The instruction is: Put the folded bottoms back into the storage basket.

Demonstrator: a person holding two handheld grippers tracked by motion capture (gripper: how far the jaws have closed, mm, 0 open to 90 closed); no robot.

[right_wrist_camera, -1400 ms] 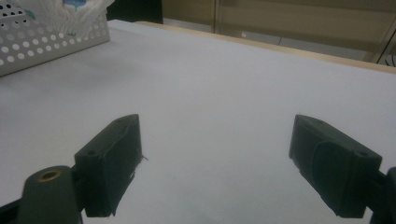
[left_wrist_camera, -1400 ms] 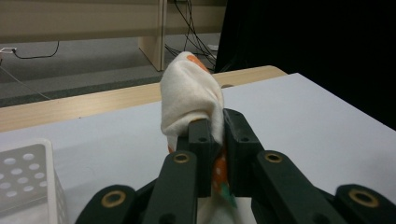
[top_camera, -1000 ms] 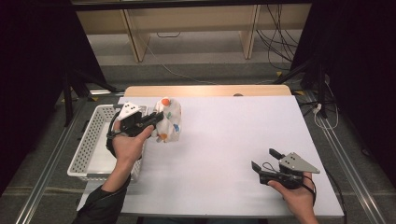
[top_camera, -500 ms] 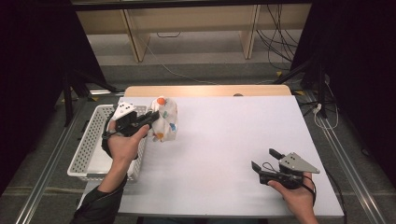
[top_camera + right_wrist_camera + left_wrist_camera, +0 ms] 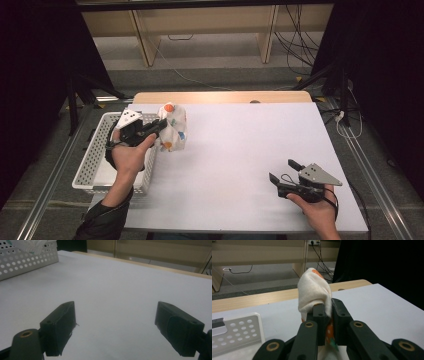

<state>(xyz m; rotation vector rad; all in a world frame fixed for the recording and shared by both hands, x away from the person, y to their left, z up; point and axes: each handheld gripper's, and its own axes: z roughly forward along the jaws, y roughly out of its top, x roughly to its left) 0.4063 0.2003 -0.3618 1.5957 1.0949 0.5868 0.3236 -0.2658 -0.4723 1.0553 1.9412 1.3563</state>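
High view, left side: your left gripper is clamped on a white cloth with orange and green print, holding it bunched up and lifted just past the right rim of the white perforated basket, over the table's far-left part.
High view, right side: your right gripper sits low near the front-right corner of the white table, jaws spread wide, nothing between them, well apart from the cloth.
Left gripper view: jaws squeezed almost together with the cloth pinched between the pads; a white fold puffs up above the tips and an orange-printed bit hangs below them. Basket corner shows at lower left.
Right gripper view: both jaws stand wide apart over bare tabletop, touching nothing. Basket wall is far off at top left.
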